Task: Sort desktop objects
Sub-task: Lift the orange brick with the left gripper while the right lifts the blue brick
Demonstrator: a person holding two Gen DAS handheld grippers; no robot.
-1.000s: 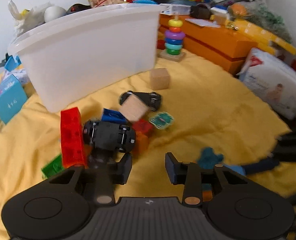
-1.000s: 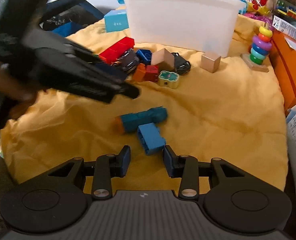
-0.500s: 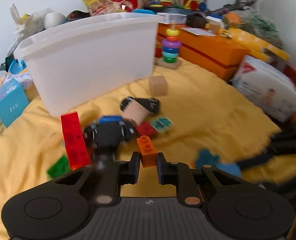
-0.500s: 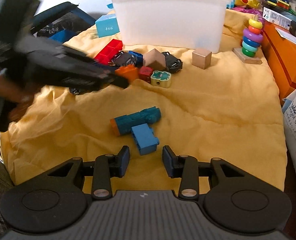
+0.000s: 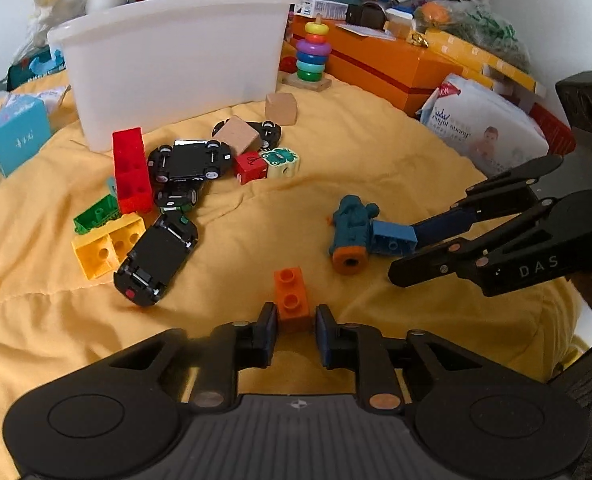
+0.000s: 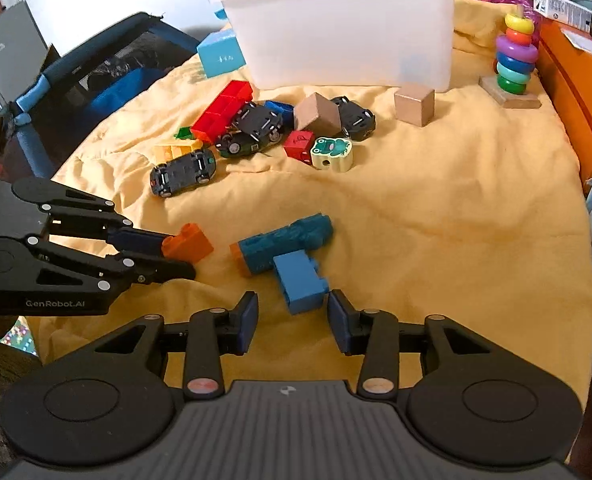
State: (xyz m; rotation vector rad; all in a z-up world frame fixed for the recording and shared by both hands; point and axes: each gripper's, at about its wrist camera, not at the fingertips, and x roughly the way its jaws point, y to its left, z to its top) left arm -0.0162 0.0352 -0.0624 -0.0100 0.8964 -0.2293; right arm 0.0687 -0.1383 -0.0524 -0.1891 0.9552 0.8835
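Left gripper [image 5: 295,330]: jaws opening around the orange brick [image 5: 292,298]; the brick sits between the pads with a sliver of gap on each side; nothing is clamped
Right gripper [image 6: 292,320]: jaws opening, moderately wide; blue brick [image 6: 301,280] lies at the tips between them, not gripped
Orange brick: studs up on the yellow cloth [image 5: 396,184]; left of the teal toy [image 5: 350,232]; well apart from the pile
Blue brick: touching the teal toy's side, near its orange end
Bin [image 5: 176,64]: white, upright at the back of the cloth
Pile: in front of the bin; red brick [image 5: 130,174], yellow brick [image 5: 104,246], green brick [image 5: 96,216], upturned black cars [image 5: 156,258], red cube [image 5: 250,167], frog block [image 5: 282,162], tilted wood cube [image 5: 236,138]
Lone wood cube [image 5: 281,109]: just right of the bin
Ring stacker [image 5: 312,56]: upright, beside the orange box [image 5: 396,68]
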